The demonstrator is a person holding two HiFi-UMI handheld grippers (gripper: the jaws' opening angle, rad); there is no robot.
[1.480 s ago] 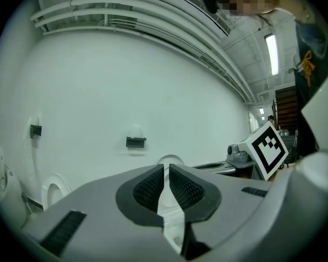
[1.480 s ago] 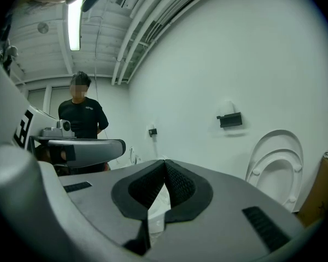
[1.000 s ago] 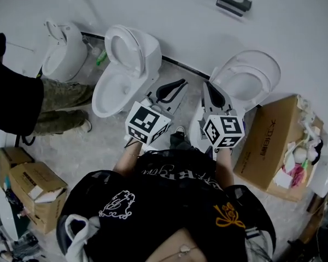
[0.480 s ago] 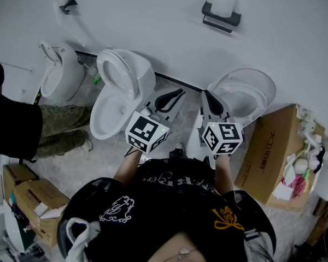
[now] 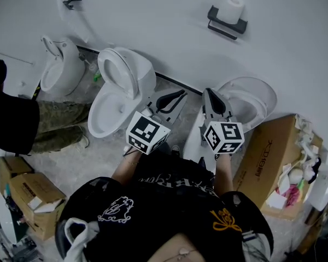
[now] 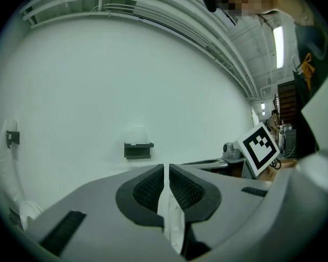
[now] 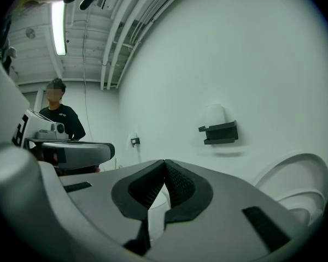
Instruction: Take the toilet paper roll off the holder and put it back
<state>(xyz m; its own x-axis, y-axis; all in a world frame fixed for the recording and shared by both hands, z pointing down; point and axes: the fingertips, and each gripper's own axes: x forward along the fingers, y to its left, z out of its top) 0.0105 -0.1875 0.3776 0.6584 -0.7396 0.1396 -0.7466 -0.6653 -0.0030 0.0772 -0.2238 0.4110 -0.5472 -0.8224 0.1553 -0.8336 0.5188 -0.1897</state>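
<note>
Most of what I see is white wall (image 5: 153, 21), with three toilets (image 5: 120, 89) lined up below it and an open cardboard box (image 5: 268, 146) at the right. Both tongs are held low, close to the body. The left gripper (image 5: 181, 94) has its jaws drawn together with nothing between them, and the right gripper (image 5: 210, 91) is closed tight and just as empty. Both gripper views look over the closed tips at bare wall.

The dark holder (image 5: 225, 25) is fixed high on that wall, above the rightmost toilet and well apart from both tongs. The toilet paper roll (image 5: 231, 7) stands upright on it, untouched.

I expect the roll to be light, soft and easy to crush, and its loose outer sheet may slip or tear. I would open the jaws wide and take it across the middle of its side with gentle pressure.

Compared with half a second back, the holder sits slightly lower and further right in the head view. The tongs have hardly moved and are no closer to it.
</note>
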